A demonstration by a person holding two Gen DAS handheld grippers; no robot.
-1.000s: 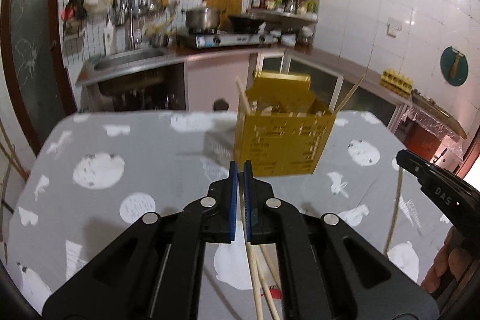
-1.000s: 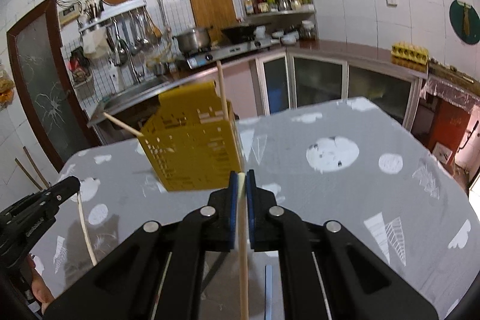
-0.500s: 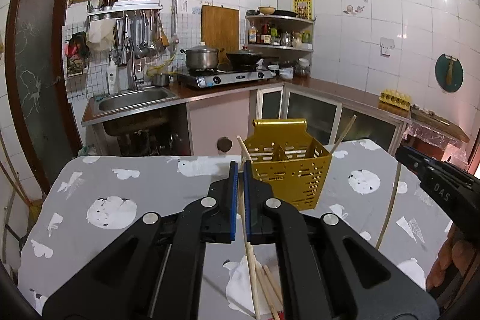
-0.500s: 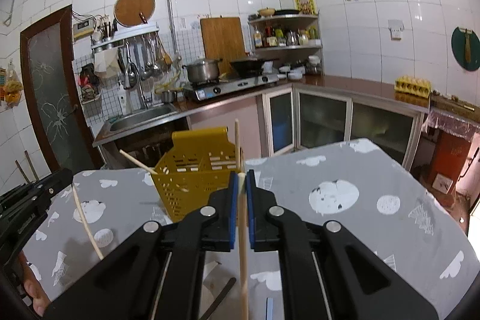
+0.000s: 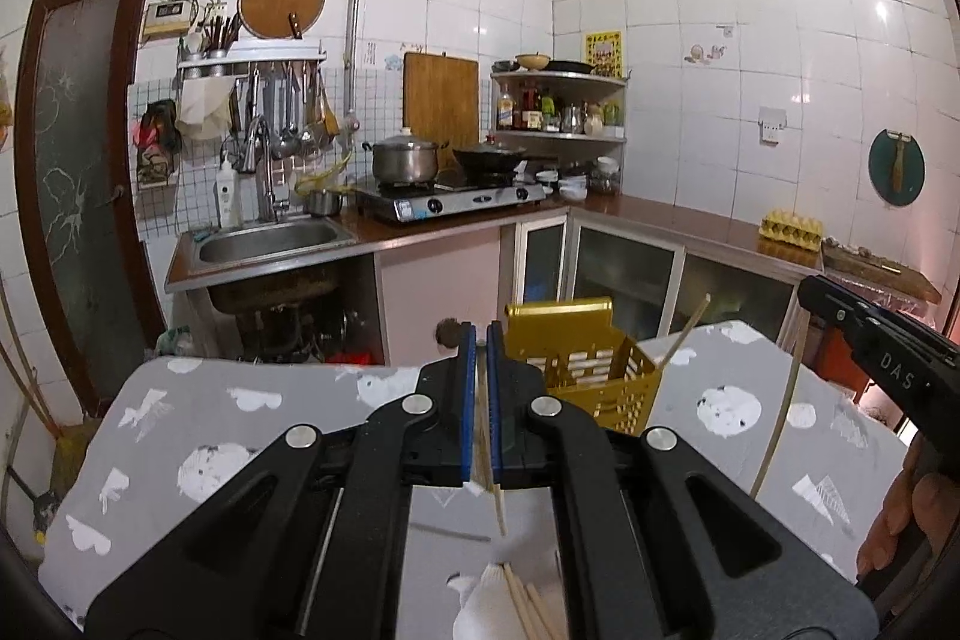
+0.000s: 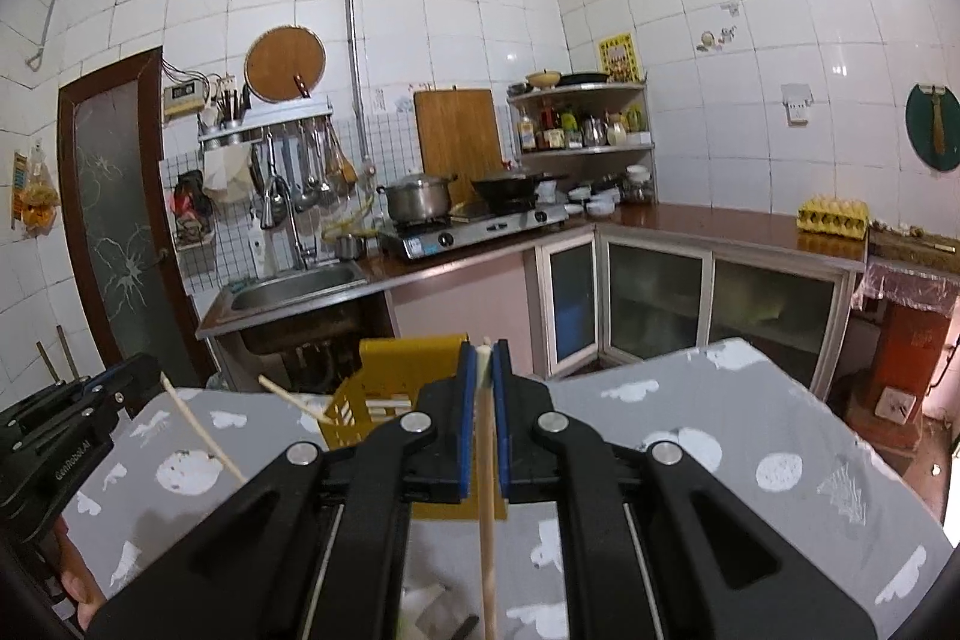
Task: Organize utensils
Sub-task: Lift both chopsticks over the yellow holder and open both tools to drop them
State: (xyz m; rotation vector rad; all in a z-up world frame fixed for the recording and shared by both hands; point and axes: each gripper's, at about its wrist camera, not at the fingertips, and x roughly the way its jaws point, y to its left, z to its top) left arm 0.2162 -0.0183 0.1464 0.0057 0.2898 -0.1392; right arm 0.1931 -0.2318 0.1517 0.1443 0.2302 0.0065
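A yellow perforated utensil basket (image 5: 591, 370) stands at the far side of the grey patterned table (image 5: 252, 418), with a chopstick (image 5: 684, 328) leaning out of it; it also shows in the right wrist view (image 6: 384, 400). My left gripper (image 5: 478, 340) is shut on a pale wooden chopstick (image 5: 495, 484), raised above the table. My right gripper (image 6: 485, 352) is shut on another chopstick (image 6: 487, 520), also raised. Several more chopsticks (image 5: 528, 604) lie on the table below the left gripper. The right gripper shows in the left wrist view (image 5: 804, 304), and the left gripper in the right wrist view (image 6: 159, 376).
Beyond the table is a kitchen counter with a sink (image 5: 270, 238), a gas stove with a pot (image 5: 402, 160) and a wok (image 5: 489, 157), a corner shelf of bottles (image 5: 558, 106) and an egg tray (image 5: 789, 226). A door (image 5: 78, 184) is at the left.
Both grippers have risen and tilted up, each still holding its chopstick. The basket now sits lower and smaller in both views.
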